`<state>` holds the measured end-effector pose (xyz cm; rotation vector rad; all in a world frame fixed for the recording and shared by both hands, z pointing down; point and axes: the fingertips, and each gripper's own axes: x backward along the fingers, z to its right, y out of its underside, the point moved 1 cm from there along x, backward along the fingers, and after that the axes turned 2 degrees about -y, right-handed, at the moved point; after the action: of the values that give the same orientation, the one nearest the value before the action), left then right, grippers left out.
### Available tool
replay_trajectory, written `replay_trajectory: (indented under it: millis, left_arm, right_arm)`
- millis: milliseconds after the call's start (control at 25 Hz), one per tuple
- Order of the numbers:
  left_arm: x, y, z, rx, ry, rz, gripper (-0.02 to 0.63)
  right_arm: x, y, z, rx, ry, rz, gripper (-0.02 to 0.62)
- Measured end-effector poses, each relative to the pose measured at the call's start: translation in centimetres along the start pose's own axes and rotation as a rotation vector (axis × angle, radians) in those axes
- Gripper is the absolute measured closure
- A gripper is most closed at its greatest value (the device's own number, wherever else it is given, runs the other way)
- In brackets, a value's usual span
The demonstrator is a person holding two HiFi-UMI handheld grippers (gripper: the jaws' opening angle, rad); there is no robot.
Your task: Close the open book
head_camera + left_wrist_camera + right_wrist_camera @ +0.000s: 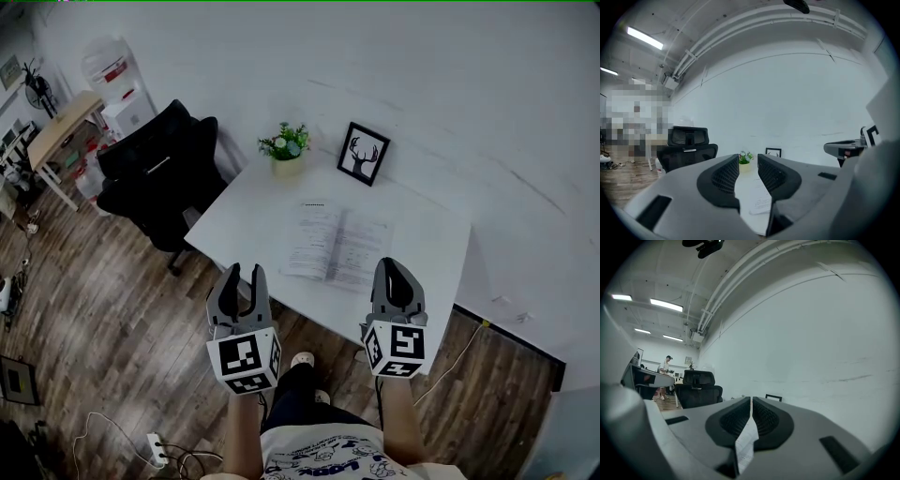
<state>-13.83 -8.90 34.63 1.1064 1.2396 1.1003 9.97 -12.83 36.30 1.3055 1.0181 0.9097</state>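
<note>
approach step: both tools short of the open book
book lies open mid-surface, untouched. left tool narrowly parted, empty; right tool pinched together, empty. next, likely: catch one cover's edge, fold it over.

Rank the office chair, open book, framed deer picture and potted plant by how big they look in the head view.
1. office chair
2. open book
3. framed deer picture and potted plant: about alike, not ranked.
</note>
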Motion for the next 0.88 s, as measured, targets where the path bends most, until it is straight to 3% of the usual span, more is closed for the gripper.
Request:
replay_trajectory:
  millis: [880]
  left_arm:
    - [-12.6,1.6,-2.5,0.007,0.079,-0.061,0.499]
  right_arm:
    - [-10.8,2.0,1.0,0.007,0.067,-0.066,0.565]
